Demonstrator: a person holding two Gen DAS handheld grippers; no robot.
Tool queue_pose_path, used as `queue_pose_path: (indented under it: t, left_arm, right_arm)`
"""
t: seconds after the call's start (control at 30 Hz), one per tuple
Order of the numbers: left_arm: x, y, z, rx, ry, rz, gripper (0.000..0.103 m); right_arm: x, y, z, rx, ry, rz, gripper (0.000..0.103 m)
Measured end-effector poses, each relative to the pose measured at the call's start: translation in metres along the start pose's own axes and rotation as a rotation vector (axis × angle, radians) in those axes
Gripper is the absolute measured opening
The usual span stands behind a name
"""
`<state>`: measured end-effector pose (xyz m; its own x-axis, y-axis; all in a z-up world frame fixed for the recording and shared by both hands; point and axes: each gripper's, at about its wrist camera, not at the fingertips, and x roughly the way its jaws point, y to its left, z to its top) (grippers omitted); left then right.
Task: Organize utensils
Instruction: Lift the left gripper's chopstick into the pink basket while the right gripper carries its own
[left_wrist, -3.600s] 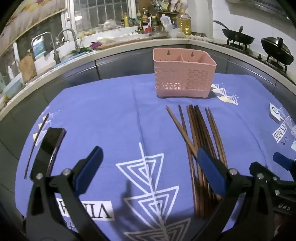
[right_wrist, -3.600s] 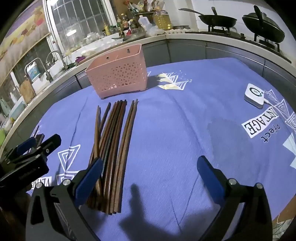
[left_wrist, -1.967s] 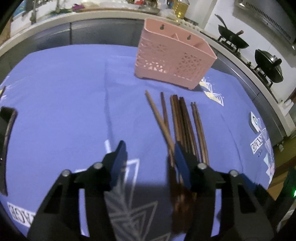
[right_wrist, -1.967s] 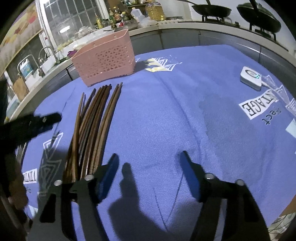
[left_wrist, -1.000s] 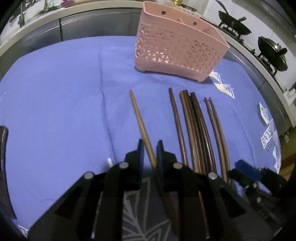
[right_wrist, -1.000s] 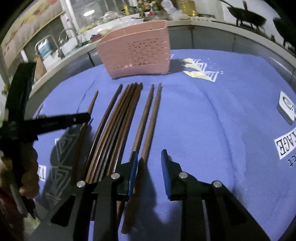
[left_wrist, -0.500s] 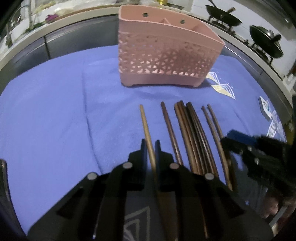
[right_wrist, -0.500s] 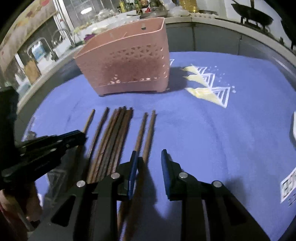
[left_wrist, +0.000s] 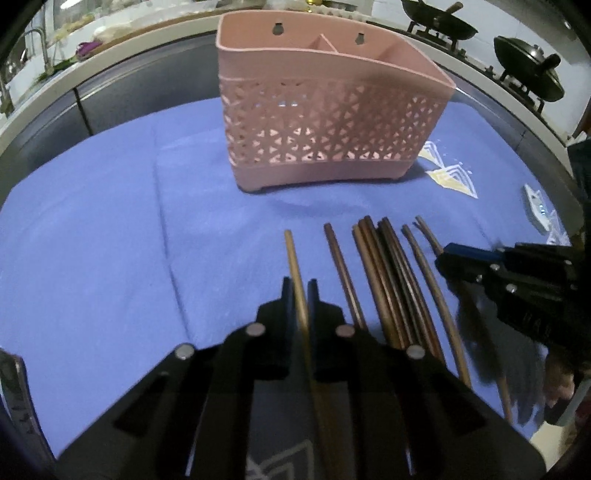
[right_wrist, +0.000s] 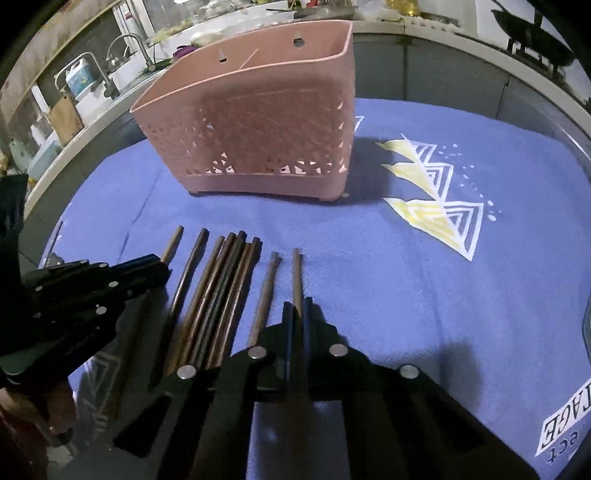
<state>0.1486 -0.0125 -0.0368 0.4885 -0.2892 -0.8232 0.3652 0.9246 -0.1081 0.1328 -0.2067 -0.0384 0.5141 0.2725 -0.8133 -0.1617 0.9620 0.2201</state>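
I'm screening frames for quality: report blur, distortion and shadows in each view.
Left wrist: fisheye bows the counter edge; the right gripper looks motion-smeared. Right wrist: pink basket sharp, casting a shadow to its right; dark vignette in the corners.

The chopsticks (left_wrist: 373, 280) look like dark brown wood, smooth with a dull sheen; the one at the left (left_wrist: 295, 266) is paler. The caddy (left_wrist: 325, 122) is pink plastic, matt, its walls pierced with small triangles. A blue cloth (left_wrist: 110, 240) with a fine woven texture and white printed patterns covers the tabletop. Each claw, the left claw (left_wrist: 301, 291) and the right claw (right_wrist: 297, 308), is matt black plastic with bright metal rivets (left_wrist: 255, 328).
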Motion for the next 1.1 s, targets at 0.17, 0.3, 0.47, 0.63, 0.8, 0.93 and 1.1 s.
queue_pose_path:
  t: [0.17,0.3,0.47,0.63,0.8,0.93,1.1]
  left_arm:
    - [-0.05,0.009,0.004,-0.032,-0.107,-0.107,0.005]
    - [-0.112,0.005,0.021,-0.008,-0.239,-0.169,0.005]
    - [-0.181,0.001,0.062,0.019,-0.408,-0.191,0.005]
    - [-0.218,-0.005,0.118,0.068,-0.533,-0.127,0.005]
    - [-0.222,0.0,0.161,0.077,-0.572,-0.044,0.005]
    - [-0.206,0.011,0.179,0.069,-0.557,-0.014,0.005]
    - [-0.176,0.02,0.185,0.073,-0.506,-0.006,0.005]
  right_arm:
    - [-0.05,0.004,-0.002,-0.03,-0.134,0.069,0.005]
    - [-0.102,0.015,0.013,-0.055,-0.257,0.144,0.005]
    - [-0.154,0.033,0.061,-0.071,-0.401,0.209,0.005]
    - [-0.182,0.047,0.124,-0.067,-0.588,0.202,0.005]
    - [-0.17,0.05,0.173,-0.036,-0.737,0.149,0.005]
    - [-0.14,0.05,0.194,-0.044,-0.778,0.101,0.005]
    - [-0.105,0.047,0.202,-0.058,-0.77,0.099,0.005]
